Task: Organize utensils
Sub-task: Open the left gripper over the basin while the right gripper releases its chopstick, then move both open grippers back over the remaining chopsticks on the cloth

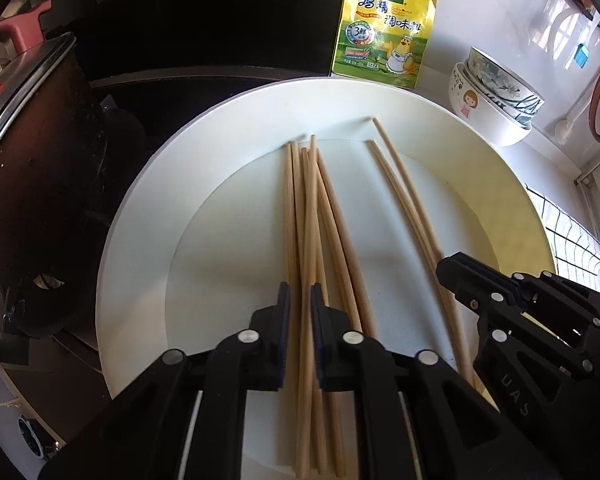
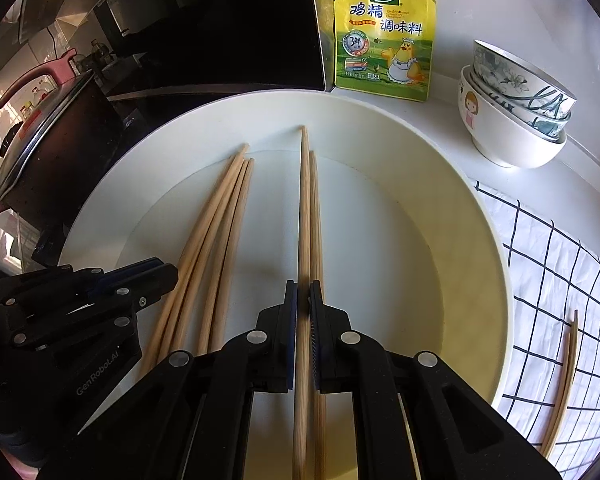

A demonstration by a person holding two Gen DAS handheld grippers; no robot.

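A wide white plate [image 1: 148, 216] sits on the counter with wooden chopsticks lying lengthwise across it in two groups. The larger bundle of chopsticks [image 1: 312, 216] fans out on the plate's left half, and the left gripper [image 1: 300, 300] straddles it near the sticks' close ends — its jaws stand slightly apart, with one or two sticks running through the gap between the blue pads, though whether the pads press on them cannot be told. The other sticks of the bundle pass just right of that gap. The pair of chopsticks [image 2: 309, 208] lies apart to the right, and the right gripper [image 2: 303, 296] is over it, jaws narrowed to a slim gap around the pair's leftmost stick; a firm grip cannot be confirmed. Two more chopsticks [image 2: 565, 380] rest off the plate on a checked cloth [image 2: 548, 280]. Behind the plate stand a yellow seasoning pouch [image 2: 384, 36] and stacked bowls [image 2: 512, 112].
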